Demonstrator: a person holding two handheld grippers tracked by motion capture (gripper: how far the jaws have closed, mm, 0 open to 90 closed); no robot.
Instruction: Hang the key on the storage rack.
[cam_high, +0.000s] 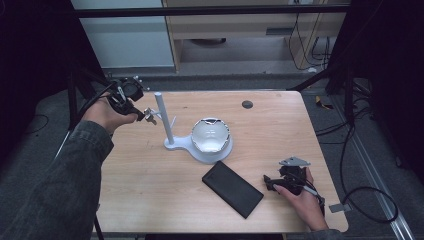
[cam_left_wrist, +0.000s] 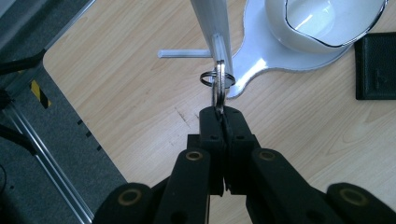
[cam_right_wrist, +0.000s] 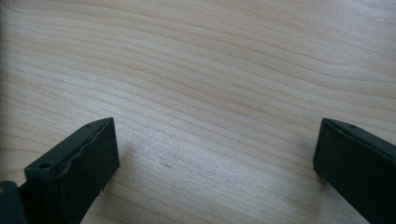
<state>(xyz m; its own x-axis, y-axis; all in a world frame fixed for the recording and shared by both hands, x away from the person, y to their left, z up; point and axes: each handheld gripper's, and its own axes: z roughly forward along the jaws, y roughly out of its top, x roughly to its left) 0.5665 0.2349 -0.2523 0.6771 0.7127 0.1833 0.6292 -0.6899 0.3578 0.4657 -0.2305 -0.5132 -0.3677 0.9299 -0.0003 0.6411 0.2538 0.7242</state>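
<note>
**Key ring at the peg: risk of a missed hook or a drop**

While the left tongs (cam_left_wrist: 222, 114) stand clamped on the flat metal key (cam_left_wrist: 218, 91), the key ring (cam_left_wrist: 217, 79) at the key's far end sits against the small peg (cam_left_wrist: 221, 49) on the white post (cam_high: 164, 117). Whether the ring is already over the peg tip cannot be told. The pinch is narrow and edge-on; a twist against the peg could turn the key in the pads and drop it onto the desk (cam_high: 150, 175) at the foot of the post. A push sideways could tip or slide the stand base (cam_left_wrist: 266, 56), which carries the white bowl (cam_high: 211, 134) just right of the post. The black wallet (cam_high: 232, 188) lies nearer the person than the post, clear of the work. Right tongs (cam_right_wrist: 215, 163) rest wide apart, empty, over bare desk, well away from the post.
</note>
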